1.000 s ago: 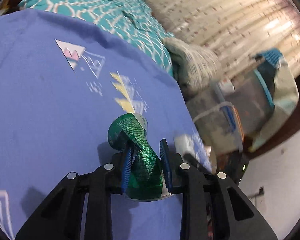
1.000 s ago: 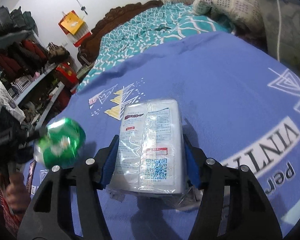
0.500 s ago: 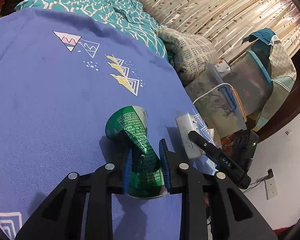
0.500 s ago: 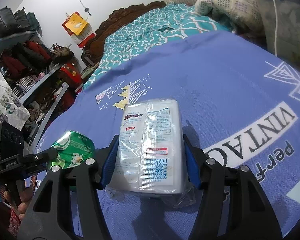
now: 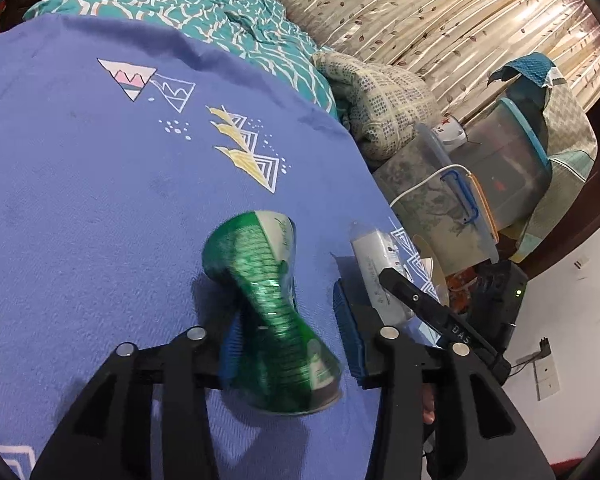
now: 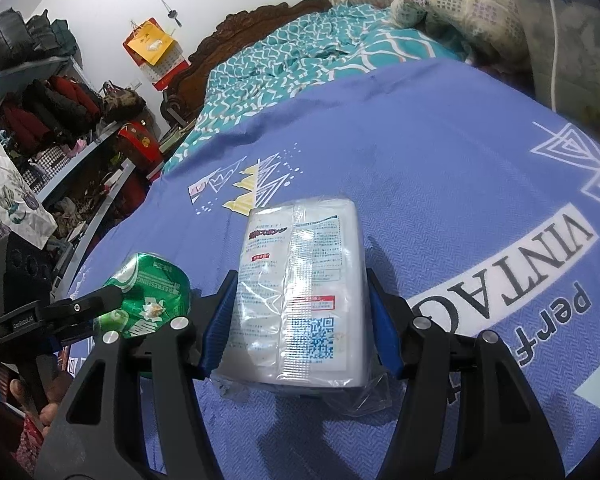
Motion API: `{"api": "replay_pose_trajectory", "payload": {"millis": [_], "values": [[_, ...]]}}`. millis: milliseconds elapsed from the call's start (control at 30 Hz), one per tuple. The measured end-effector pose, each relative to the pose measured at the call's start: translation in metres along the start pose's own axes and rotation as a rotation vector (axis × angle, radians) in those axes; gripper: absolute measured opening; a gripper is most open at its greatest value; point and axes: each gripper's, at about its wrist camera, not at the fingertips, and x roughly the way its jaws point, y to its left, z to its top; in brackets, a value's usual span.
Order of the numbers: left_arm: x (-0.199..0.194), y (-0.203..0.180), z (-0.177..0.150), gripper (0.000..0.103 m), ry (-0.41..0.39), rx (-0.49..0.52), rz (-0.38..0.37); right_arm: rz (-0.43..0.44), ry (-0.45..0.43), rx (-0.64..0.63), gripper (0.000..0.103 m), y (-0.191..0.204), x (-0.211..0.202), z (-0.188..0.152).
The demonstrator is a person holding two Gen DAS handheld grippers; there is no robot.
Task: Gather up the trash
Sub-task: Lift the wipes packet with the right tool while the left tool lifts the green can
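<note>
Hidden or unclear: the crushed green can (image 5: 274, 312) is motion-blurred in the left wrist view, so its print cannot be read there; its near end covers part of the left pad. In the right wrist view the right gripper's own finger hides the can's lower edge. The white packet's (image 6: 300, 300) near end sits low between the fingers, with crumpled clear wrap sticking out under it.
Left gripper (image 5: 292, 328): the fingers have just been opening and now stand apart, with the can between them.
Can and left fingers: the pinched waist of the can lies against or just beside the left blue pad; a clear gap separates it from the right blue pad (image 5: 350, 332). Whether the left pad touches the can I cannot tell because of the blur. Its far end flares out past the fingertips, over the blue bed cover (image 5: 80, 200).
Right gripper (image 6: 300, 312): both blue pads press the long sides of the packet, clamped on it, fingers partly spread to its width.
Packet position: it lies lengthwise along the fingers, its far end beyond the tips, above the printed blue cover.
Relation: the can sits just left of the packet in the right wrist view, apart from it.
Person: a hand (image 6: 32, 404) shows at the lower left edge, under the left gripper's handle.
</note>
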Motion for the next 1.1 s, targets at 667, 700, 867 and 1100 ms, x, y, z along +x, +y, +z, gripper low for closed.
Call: {"api": "replay_pose_trajectory", "payload": {"millis": [667,700,867,1100], "values": [[-0.002,-0.009,-0.004,0.031,-0.017,0.046,-0.047,0.011,-0.021,0.024,0.062,-0.006,0.001,0.004],[-0.004,-0.01,-0.004,0.031,-0.021,0.049,-0.052,0.013,-0.026,0.028,0.062,-0.008,0.0,0.004],[-0.01,-0.016,-0.004,0.031,-0.03,0.059,-0.058,0.028,-0.056,0.029,0.062,-0.009,-0.006,0.004],[-0.011,-0.015,-0.006,0.031,-0.023,0.049,-0.045,0.054,-0.092,0.029,0.062,-0.01,-0.014,0.004]]}}
